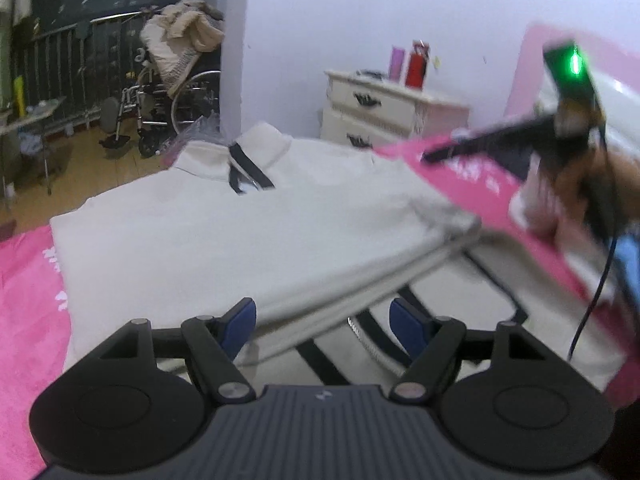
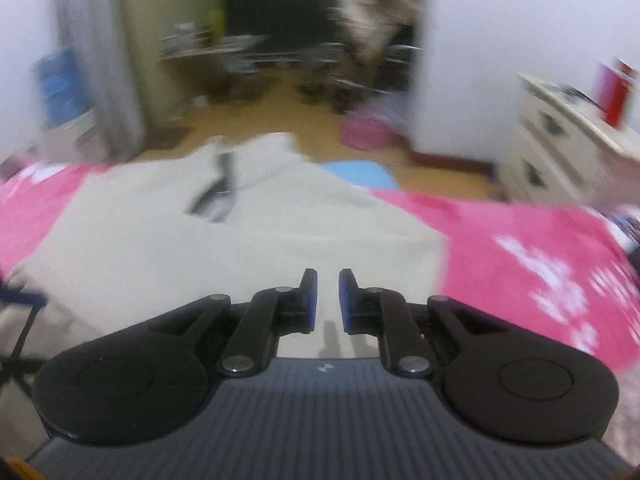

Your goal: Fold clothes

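A cream garment [image 1: 224,240] with a dark neck tie [image 1: 248,172] lies flat on the pink bed cover [image 1: 28,300], collar at the far end. Its near part is folded over, and black straps show below the fold. My left gripper [image 1: 324,320] is open wide, with the folded edge running between its blue pads [image 1: 240,324], which do not press on it. In the right wrist view, which is blurred, the garment [image 2: 240,232] fills the middle. My right gripper [image 2: 328,292] hovers over its near edge with a narrow gap and nothing between the pads. A hand [image 1: 580,192] holds it at the right.
A white nightstand [image 1: 380,108] with a red bottle [image 1: 416,64] stands beyond the bed at the right. A wheelchair [image 1: 172,108] piled with bedding is on the wooden floor at the back left. A blue mat [image 2: 356,174] lies past the bed's far edge.
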